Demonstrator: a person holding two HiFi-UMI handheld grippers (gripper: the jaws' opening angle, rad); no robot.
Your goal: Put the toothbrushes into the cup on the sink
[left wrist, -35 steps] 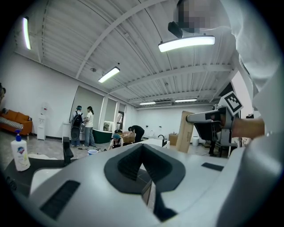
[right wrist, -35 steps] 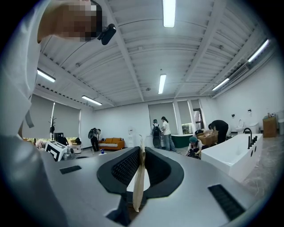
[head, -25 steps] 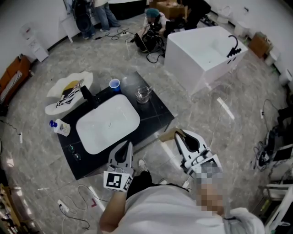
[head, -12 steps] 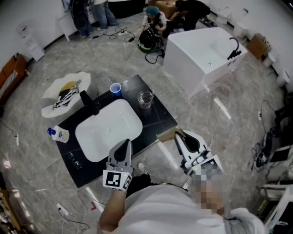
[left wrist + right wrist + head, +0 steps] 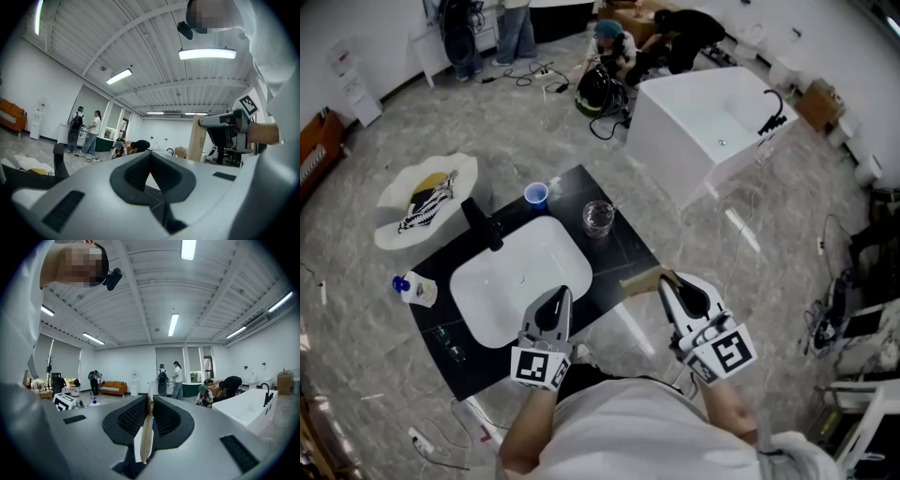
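The white sink basin (image 5: 520, 277) sits in a black counter (image 5: 623, 246), with a black faucet (image 5: 478, 220) at its far left. On the counter behind the basin stand a blue cup (image 5: 535, 194) and a clear glass cup (image 5: 598, 217). My left gripper (image 5: 559, 295) hovers over the basin's near edge, jaws together and nothing in them. My right gripper (image 5: 667, 281) is off the counter's right corner, shut on a flat tan piece (image 5: 642, 277), thin as card. That tan piece (image 5: 146, 427) stands edge-on between the jaws in the right gripper view. No bare toothbrush shows.
A soap bottle (image 5: 414, 289) with a blue cap lies at the counter's left end. A low white stand (image 5: 427, 199) with a striped thing is beyond it. A white bathtub (image 5: 722, 122) stands to the far right. People (image 5: 619, 47) and cables are on the floor behind.
The head view has shifted, so the sink sits a little lower and more to the right. The right gripper's marker cube now shows. Both grippers keep their places and grips.
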